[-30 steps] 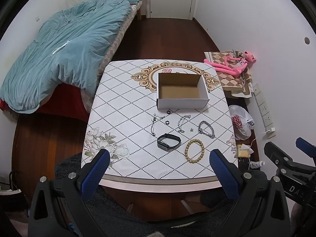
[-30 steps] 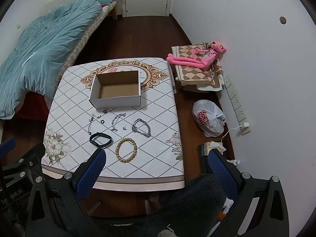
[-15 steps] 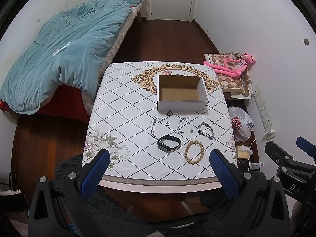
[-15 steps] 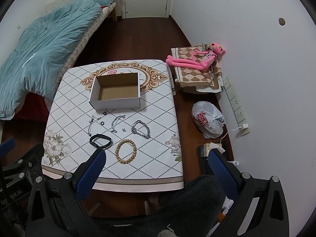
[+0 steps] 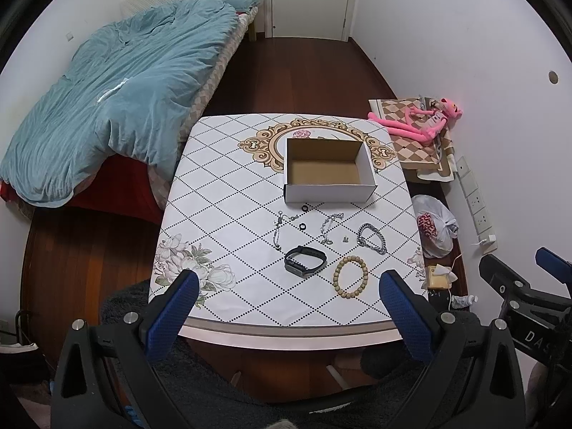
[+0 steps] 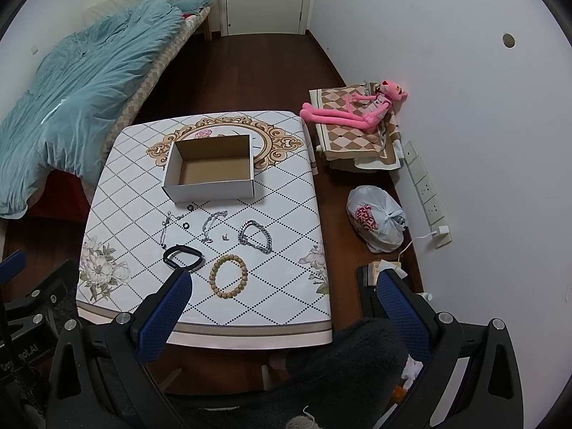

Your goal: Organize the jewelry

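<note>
Jewelry loose beside open, bare box

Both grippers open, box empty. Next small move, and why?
Probably lower the right gripper toward the wooden bead bracelet: it lies nearest that gripper, apart from other pieces, and the cardboard box holds nothing yet.

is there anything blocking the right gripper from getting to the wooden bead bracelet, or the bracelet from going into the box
Nothing visible blocks either. The right gripper, open, hangs above the table's near edge, with bare tabletop before the bead bracelet. Toward the open cardboard box lie only flat chains and rings, easily cleared by lifting.
</note>
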### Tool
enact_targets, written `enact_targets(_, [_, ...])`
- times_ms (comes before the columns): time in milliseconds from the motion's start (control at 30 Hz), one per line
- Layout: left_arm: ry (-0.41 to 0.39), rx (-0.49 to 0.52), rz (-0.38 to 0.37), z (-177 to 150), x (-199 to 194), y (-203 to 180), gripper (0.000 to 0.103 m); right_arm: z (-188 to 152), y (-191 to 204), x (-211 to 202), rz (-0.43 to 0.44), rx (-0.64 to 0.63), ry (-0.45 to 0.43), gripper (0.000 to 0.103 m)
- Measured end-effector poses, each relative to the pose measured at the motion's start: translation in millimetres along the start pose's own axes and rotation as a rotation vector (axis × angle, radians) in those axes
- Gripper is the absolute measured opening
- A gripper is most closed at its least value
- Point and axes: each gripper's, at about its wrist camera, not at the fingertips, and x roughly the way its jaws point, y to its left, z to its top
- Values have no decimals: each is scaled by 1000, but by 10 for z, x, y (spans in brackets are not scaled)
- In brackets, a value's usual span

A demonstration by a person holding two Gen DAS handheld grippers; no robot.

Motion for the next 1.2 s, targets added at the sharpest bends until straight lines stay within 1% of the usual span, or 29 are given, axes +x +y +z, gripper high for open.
enact_targets(233, [-9, 2, 0, 33, 26, -11, 103, 16, -8, -2, 4, 14, -7, 103])
enact_targets(300, [-17, 1, 19, 94, 139, -5, 103, 18, -21, 59, -2, 24, -11, 103])
enact_targets(367, [-19, 0, 50, 140, 311, 20, 103, 43, -46, 226, -13, 43, 3, 103])
enact_targets(433, [-16, 2, 93, 166, 537, 60, 103, 64, -74, 514, -13, 71, 33, 103])
enact_targets(500, [22, 6, 133, 175, 832, 115, 103, 47, -93, 860, -10, 92, 73, 103])
enact_targets(567, [61, 10, 164, 154, 1098, 169, 103, 3, -79, 1249, -1, 104, 131, 103])
enact_targets(633, [106, 17, 177, 117, 1333, 220, 103, -77, -34, 1636, 5, 104, 192, 101])
enact_targets(733, [170, 28, 199, 38, 1679, 253, 103, -220, 75, 2135, 34, 101, 277, 93])
enact_targets(800, [202, 26, 207, -16, 1837, 278, 103, -319, 175, 2412, 50, 96, 321, 85])
enact_targets(933, [279, 0, 183, -91, 2138, 316, 102, -440, 326, 2718, 74, 98, 362, 76])
enact_targets(1000, [313, -36, 152, -120, 2257, 353, 102, -476, 404, 2820, 84, 92, 368, 70])
enact_targets(1033, [326, -53, 133, -126, 2301, 368, 102, -487, 433, 2850, 83, 88, 370, 68])
enact_targets(1100, [354, -99, 81, -134, 2402, 394, 102, -510, 480, 2910, 77, 80, 380, 59])
enact_targets(1133, [362, -115, 58, -130, 2443, 394, 102, -532, 507, 2940, 69, 74, 383, 58])
enact_targets(1167, [371, -132, 33, -132, 2486, 392, 102, -525, 536, 2934, 62, 62, 366, 54])
enact_targets(1200, [376, -142, 20, -133, 2516, 386, 102, -514, 551, 2918, 62, 55, 363, 52])
